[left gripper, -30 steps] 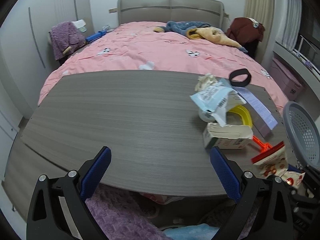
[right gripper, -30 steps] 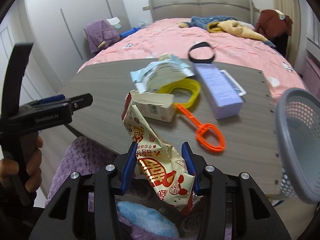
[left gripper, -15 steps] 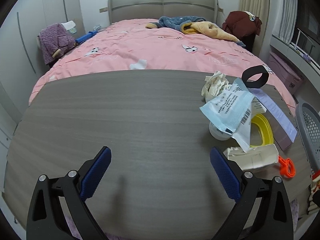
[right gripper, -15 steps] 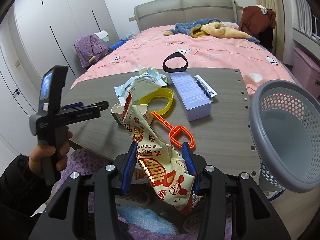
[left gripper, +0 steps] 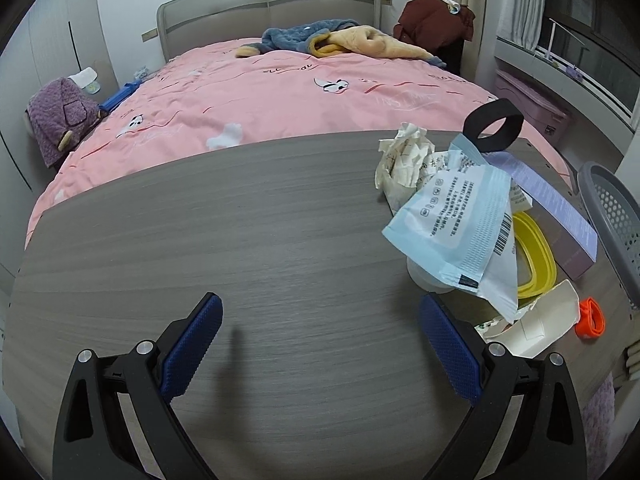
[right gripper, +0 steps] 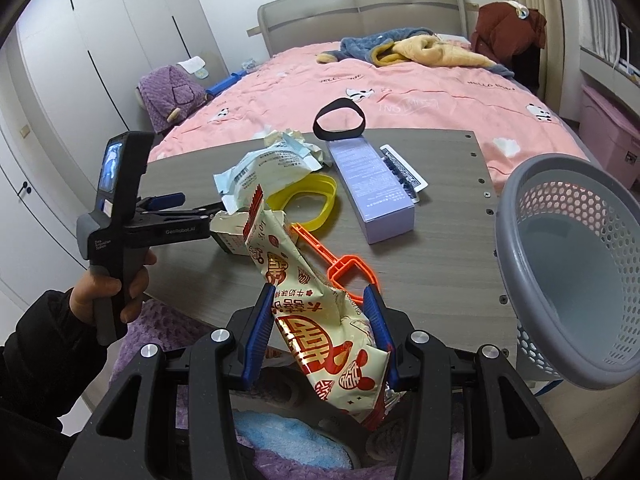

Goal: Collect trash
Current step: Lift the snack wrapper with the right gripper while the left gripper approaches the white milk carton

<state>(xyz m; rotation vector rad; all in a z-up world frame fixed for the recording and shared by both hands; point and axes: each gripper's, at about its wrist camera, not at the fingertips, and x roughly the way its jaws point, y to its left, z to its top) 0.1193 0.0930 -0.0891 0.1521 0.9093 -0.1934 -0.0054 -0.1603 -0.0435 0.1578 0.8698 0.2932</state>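
My right gripper [right gripper: 320, 300] is shut on a cream and red snack wrapper [right gripper: 304, 300], held off the table's front edge, left of the grey mesh basket [right gripper: 568, 264]. My left gripper [left gripper: 320, 320] is open and empty over the grey table [left gripper: 240, 240]; it also shows in the right wrist view [right gripper: 168, 202]. To its right lie a light blue plastic packet [left gripper: 460, 220], crumpled paper [left gripper: 404, 156] and a torn white carton [left gripper: 536, 324].
A purple box [right gripper: 372, 184], yellow ring [right gripper: 308, 196], orange plastic tool [right gripper: 340, 264], black band [right gripper: 340, 120] and a card [right gripper: 404, 172] lie on the table. The pink bed [left gripper: 280, 92] is behind it. The basket rim shows at the right in the left wrist view [left gripper: 612, 216].
My left gripper moved forward over the table toward the trash pile. My right gripper drew back with the wrapper, and the basket now looms larger on its right.
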